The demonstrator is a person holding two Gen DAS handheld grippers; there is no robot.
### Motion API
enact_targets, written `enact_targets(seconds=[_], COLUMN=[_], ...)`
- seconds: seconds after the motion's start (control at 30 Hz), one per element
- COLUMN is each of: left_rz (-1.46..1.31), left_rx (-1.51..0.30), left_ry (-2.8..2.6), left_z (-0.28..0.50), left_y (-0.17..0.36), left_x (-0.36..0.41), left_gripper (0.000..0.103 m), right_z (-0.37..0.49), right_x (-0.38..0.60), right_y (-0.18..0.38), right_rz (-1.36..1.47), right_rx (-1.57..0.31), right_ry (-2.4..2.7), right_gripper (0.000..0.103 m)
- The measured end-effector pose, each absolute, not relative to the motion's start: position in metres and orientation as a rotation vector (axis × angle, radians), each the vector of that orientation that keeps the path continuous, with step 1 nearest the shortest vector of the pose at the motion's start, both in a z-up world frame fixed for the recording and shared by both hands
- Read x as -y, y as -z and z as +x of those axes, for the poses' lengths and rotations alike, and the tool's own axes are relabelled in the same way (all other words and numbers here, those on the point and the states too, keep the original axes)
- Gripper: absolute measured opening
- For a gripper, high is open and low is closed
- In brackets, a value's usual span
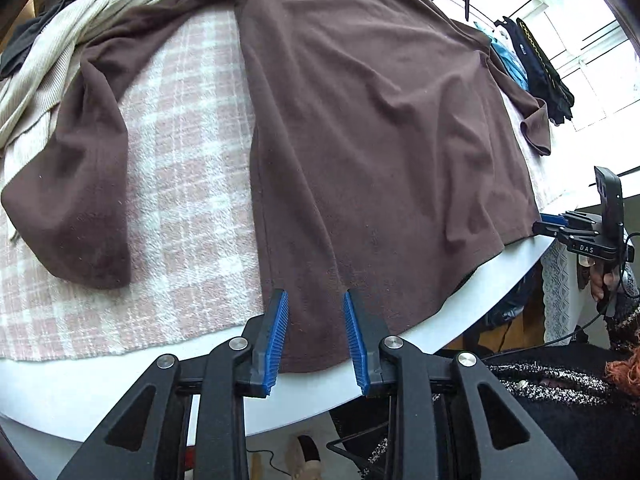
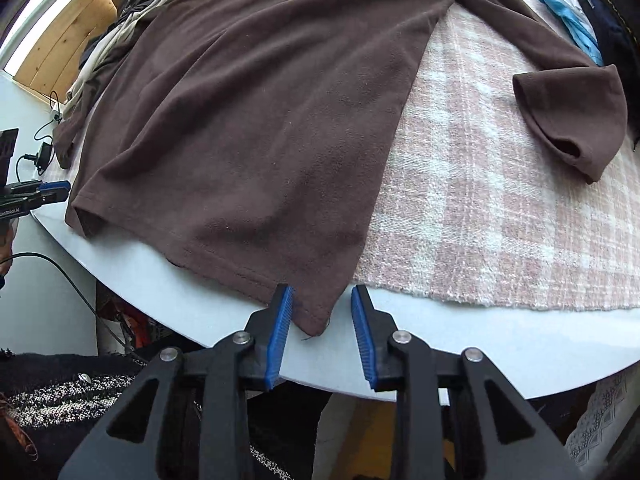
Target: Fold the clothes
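A brown long-sleeved shirt (image 1: pixel 360 128) lies spread flat on a pink and white plaid blanket (image 1: pixel 184 184), its hem at the near table edge. My left gripper (image 1: pixel 315 300) is open, its blue pads on either side of the hem's left part. My right gripper (image 2: pixel 322 294) is open around the hem's right corner (image 2: pixel 316 320). The shirt (image 2: pixel 260 112) fills the right wrist view; one sleeve (image 2: pixel 572 116) lies on the blanket (image 2: pixel 500 208) to the right. The other sleeve (image 1: pixel 80 184) lies to the left. The right gripper also shows in the left wrist view (image 1: pixel 556 226).
A pile of cream and dark clothes (image 1: pixel 60 40) lies at the far left of the white table (image 1: pixel 320 396). Dark and blue garments (image 1: pixel 536 68) hang at the far right by the window. Cables and a charger (image 2: pixel 44 156) lie at the left.
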State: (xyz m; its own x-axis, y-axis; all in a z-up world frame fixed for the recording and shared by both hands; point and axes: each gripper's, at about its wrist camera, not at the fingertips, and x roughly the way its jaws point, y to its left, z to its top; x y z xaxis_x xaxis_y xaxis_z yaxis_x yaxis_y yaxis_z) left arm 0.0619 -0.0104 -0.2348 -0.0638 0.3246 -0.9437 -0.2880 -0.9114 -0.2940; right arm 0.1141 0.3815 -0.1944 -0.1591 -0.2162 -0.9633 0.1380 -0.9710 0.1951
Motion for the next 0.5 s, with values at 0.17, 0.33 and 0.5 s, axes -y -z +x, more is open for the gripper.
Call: enact_targets(seconds=[0.17, 0.33, 0.5], left_rz=[-1.802, -1.816, -1.830], left_rx=[0.003, 0.010, 0.016], left_ry=[-2.061, -2.059, -2.058], left_z=[0.070, 0.077, 0.084], left_y=[0.238, 0.234, 0.231], left_x=[-0.004, -0.009, -0.014], left_gripper=[0.002, 0.001, 0.002], right_z=[0.114, 0.122, 0.154], right_x=[-0.393, -0.427, -0.471], right_y=[0.188, 0.141, 0.088], right_rz=[1.776, 1.663, 1.598], right_rx=[0.149, 0.208, 0.227], right_ry=[2.221, 2.293, 2.445], right_gripper=[0.006, 0.005, 0.005])
